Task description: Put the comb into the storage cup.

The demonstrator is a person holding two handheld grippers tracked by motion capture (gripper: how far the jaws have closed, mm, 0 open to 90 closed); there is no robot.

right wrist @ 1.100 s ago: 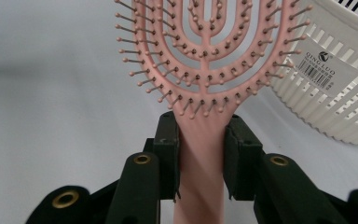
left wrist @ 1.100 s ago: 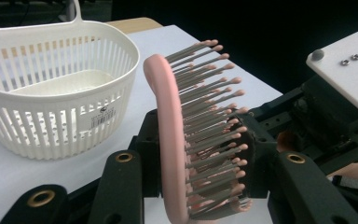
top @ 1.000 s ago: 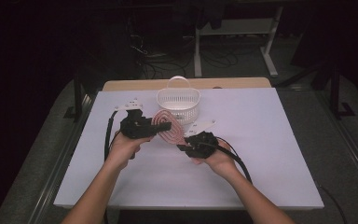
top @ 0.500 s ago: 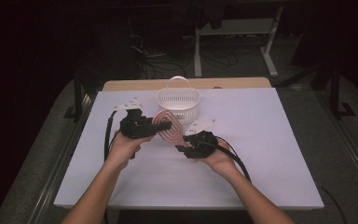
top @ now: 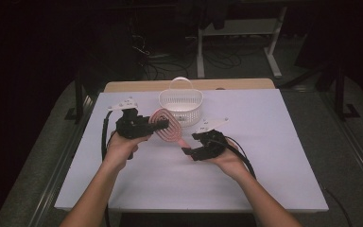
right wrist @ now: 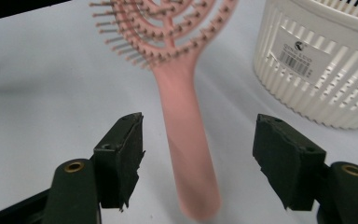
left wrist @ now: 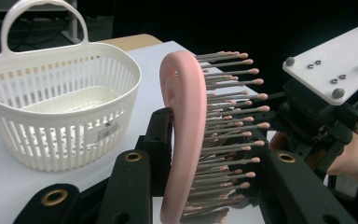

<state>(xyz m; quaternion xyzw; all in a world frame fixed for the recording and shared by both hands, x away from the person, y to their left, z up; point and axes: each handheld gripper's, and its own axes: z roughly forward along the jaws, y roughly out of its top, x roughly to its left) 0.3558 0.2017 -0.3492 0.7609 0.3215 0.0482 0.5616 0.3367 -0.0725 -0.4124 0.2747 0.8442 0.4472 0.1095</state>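
Covering most of the bench [top: 264, 179] is a white sheet, with a white slotted basket [top: 181, 106] near its far edge; just in front, a pink hairbrush [top: 163, 128] hangs above the surface. Its head is clamped in the left gripper [top: 158, 126]; the right gripper [top: 189, 150] has just been opening, its jaws standing clear either side of the handle.

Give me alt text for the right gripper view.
The right gripper has just opened, and the pink hairbrush's handle lies between its jaws, untouched by either pad. A white slotted basket stands at upper right on the white table.
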